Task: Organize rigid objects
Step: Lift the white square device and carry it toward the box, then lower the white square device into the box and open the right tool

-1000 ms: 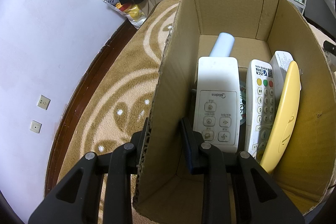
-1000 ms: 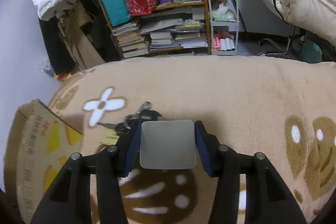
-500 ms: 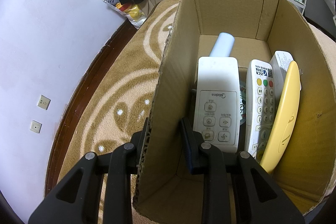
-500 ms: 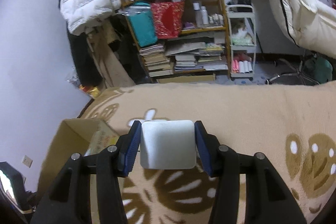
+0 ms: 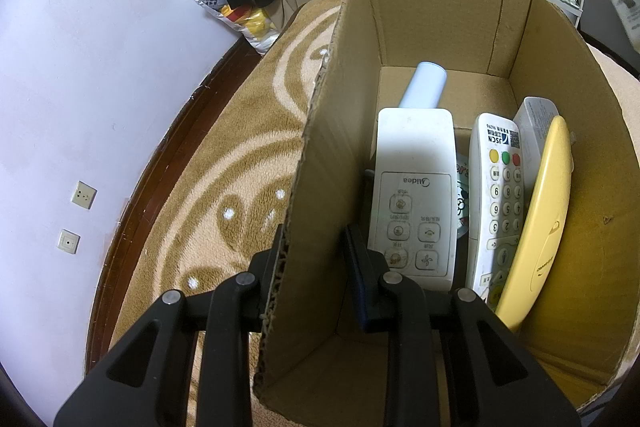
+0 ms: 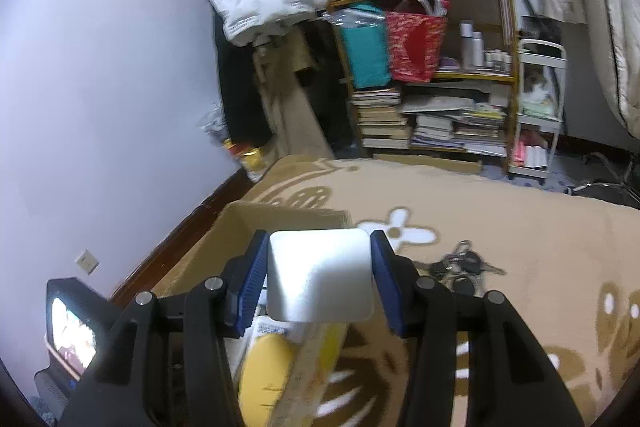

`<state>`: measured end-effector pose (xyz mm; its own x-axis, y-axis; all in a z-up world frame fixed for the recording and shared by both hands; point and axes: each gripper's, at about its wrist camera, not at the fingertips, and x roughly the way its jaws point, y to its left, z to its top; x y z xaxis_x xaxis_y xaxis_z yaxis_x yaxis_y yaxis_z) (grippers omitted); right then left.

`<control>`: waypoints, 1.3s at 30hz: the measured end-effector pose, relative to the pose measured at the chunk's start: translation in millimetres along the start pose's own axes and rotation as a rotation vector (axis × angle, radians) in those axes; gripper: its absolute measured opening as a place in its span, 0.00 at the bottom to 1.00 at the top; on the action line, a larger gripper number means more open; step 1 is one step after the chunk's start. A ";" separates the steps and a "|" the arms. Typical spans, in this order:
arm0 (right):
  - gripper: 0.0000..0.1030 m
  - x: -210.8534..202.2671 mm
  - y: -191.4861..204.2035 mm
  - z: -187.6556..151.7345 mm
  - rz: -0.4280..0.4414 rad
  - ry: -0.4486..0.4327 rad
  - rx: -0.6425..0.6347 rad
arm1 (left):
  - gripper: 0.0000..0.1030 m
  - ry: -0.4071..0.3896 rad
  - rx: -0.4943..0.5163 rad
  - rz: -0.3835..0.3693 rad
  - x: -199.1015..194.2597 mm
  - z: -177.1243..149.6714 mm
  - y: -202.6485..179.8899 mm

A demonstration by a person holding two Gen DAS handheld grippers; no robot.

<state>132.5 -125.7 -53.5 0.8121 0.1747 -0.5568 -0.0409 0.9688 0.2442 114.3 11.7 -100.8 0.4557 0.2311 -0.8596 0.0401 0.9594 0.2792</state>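
Note:
My left gripper [image 5: 316, 259] is shut on the left wall of an open cardboard box [image 5: 332, 131], one finger outside and one inside. Inside the box lie a white Midea remote [image 5: 414, 195], a white keypad remote [image 5: 496, 203], a yellow curved case [image 5: 540, 227], a pale blue cylinder [image 5: 424, 85] and a white packet [image 5: 534, 119]. My right gripper [image 6: 319, 281] is shut on a flat silver-white square object [image 6: 319, 281] and holds it above the cardboard box [image 6: 240, 227], over the yellow case [image 6: 266, 363].
The box stands on a tan patterned carpet [image 5: 224, 155]. A bunch of keys [image 6: 460, 267] lies on the carpet right of the box. A crowded bookshelf [image 6: 424, 75] and a white rack [image 6: 540, 107] stand behind. A lit phone screen [image 6: 70, 323] shows on the left gripper's back.
The right gripper has lifted the square object off the carpet by the keys and carried it left, over the box. The left gripper has kept still on the box wall.

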 end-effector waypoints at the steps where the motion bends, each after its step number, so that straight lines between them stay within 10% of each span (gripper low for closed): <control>1: 0.52 2.2 5.0 -2.2 0.011 0.009 -0.010 | 0.25 0.000 0.000 0.000 -0.1 0.0 -0.1; 33: 0.52 28.8 22.3 -26.1 0.080 0.125 -0.035 | 0.25 0.005 -0.006 -0.012 2.2 -0.2 1.1; 39: 0.72 22.5 12.9 -12.9 0.056 0.082 -0.027 | 0.25 0.010 -0.005 -0.014 3.8 0.6 1.1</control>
<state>142.7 -107.0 -73.2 0.7577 0.2417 -0.6062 -0.1020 0.9613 0.2559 116.5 13.5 -103.5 0.4465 0.2192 -0.8675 0.0417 0.9634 0.2649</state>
